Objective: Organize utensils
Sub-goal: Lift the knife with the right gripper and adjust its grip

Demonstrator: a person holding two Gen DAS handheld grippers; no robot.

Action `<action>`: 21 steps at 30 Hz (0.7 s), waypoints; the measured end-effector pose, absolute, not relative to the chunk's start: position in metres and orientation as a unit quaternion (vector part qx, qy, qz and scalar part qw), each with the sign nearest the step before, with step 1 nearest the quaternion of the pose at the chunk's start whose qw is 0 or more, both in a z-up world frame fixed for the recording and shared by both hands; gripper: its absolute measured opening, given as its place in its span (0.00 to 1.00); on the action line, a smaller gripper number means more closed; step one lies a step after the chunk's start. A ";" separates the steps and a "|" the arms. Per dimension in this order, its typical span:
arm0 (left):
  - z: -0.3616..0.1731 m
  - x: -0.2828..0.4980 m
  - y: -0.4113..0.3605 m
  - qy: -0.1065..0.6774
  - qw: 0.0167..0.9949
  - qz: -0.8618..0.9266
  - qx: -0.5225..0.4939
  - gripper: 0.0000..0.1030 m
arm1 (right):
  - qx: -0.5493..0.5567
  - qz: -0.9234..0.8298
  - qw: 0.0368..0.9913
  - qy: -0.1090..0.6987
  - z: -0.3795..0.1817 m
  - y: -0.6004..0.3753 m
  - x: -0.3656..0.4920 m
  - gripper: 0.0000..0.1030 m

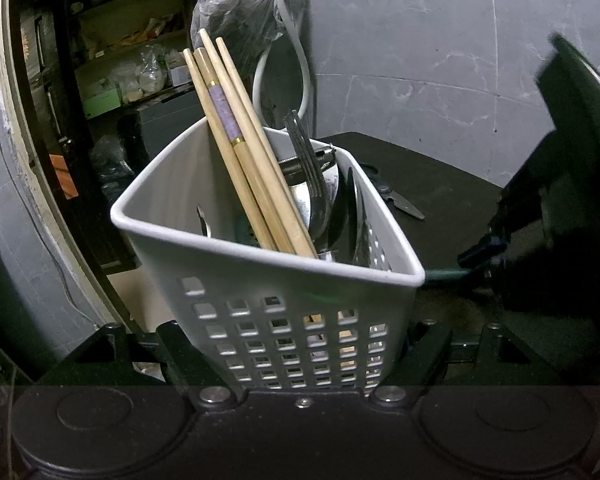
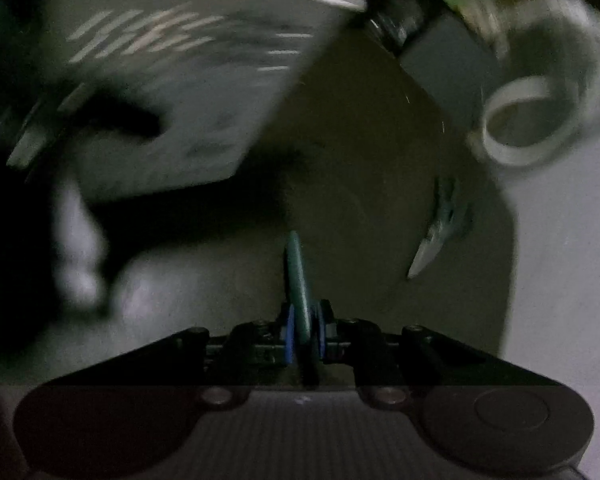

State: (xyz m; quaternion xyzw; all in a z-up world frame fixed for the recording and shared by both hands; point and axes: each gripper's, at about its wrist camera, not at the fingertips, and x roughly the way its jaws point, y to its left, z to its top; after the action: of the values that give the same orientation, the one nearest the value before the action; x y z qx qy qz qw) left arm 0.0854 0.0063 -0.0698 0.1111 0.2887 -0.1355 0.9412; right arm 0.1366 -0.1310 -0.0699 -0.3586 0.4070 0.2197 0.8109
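Fingers of left gripper (image 1: 304, 344) grasp basket (image 1: 268, 280); right gripper (image 2: 304, 332) pinches green handle (image 2: 298, 276) beside basket; scissors (image 1: 400, 200) behind.

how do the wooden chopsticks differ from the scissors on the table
The light wooden chopsticks stand leaning inside the white perforated plastic basket; the dark-handled metal scissors lie flat on the black table behind it. The chopsticks are pale, straight sticks, one with a purple band; the scissors are dark with grey pointed blades. Both are slender utensils.
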 end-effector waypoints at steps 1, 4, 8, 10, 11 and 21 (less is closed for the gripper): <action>-0.070 0.085 0.006 0.289 0.941 -0.136 0.111 0.78 | -0.316 0.227 0.815 0.430 -0.065 -0.141 0.149 0.12; -0.070 0.085 0.007 0.288 0.941 -0.137 0.112 0.78 | -0.230 0.240 0.815 0.475 -0.057 -0.163 0.170 0.12; -0.070 0.085 0.007 0.288 0.941 -0.136 0.112 0.78 | -0.203 0.252 0.808 0.493 -0.056 -0.174 0.180 0.12; -0.070 0.085 0.007 0.288 0.941 -0.136 0.111 0.78 | -0.208 0.256 0.803 0.497 -0.057 -0.175 0.185 0.13; -0.070 0.085 0.007 0.288 0.941 -0.136 0.112 0.78 | -0.211 0.260 0.798 0.500 -0.059 -0.175 0.188 0.14; -0.070 0.085 0.008 0.288 0.942 -0.135 0.110 0.78 | -0.320 0.283 0.764 0.483 -0.073 -0.141 0.167 0.17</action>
State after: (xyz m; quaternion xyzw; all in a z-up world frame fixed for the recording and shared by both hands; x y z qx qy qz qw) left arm 0.0847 0.0081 -0.0702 0.1102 0.2881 -0.1355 0.9415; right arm 0.1667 -0.1410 -0.0727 -0.3200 0.4828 0.2835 0.7643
